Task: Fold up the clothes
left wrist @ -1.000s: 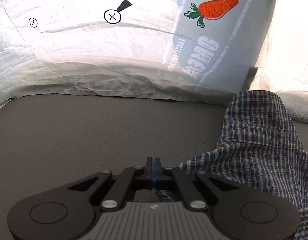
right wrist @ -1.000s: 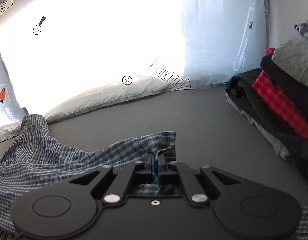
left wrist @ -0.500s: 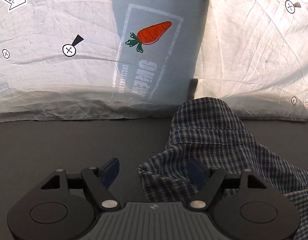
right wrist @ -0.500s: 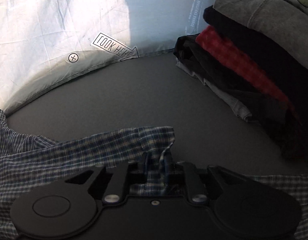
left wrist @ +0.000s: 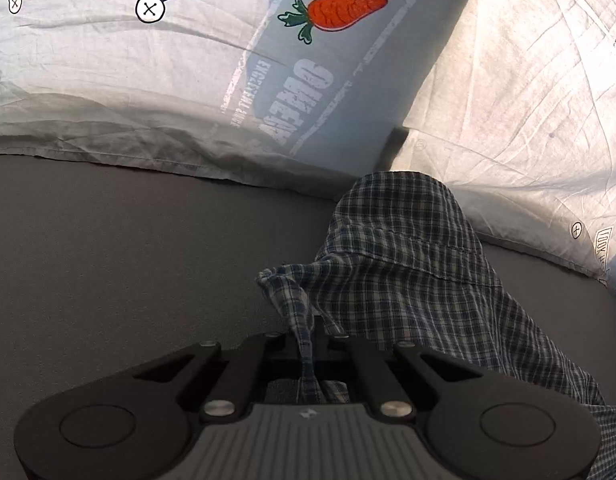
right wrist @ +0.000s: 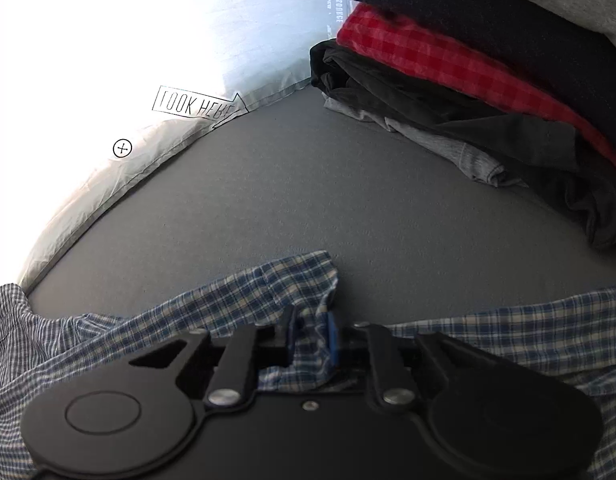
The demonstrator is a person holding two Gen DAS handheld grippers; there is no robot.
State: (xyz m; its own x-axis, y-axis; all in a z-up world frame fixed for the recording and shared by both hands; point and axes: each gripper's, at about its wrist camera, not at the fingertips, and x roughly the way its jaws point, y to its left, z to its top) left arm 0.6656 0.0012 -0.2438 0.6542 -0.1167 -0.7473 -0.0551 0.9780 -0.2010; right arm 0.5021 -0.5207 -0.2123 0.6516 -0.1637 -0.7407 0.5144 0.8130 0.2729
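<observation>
Pinching 1 bunched edge each, the left claw [left wrist: 308, 344] and right claw [right wrist: 312, 340] hold the plaid shirt [left wrist: 408, 280]; its body stretches between them over the grey table [right wrist: 287, 184].

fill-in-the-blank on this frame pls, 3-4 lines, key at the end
1. Both grippers are shut on the blue ____ shirt.
2. The picture printed on the pillow behind the shirt is an orange ____.
3. In the pile of folded clothes, the checked layer is ____.
4. The arrow label on the white fabric reads "LOOK ____".

Missing words: plaid; carrot; red; HERE
</observation>
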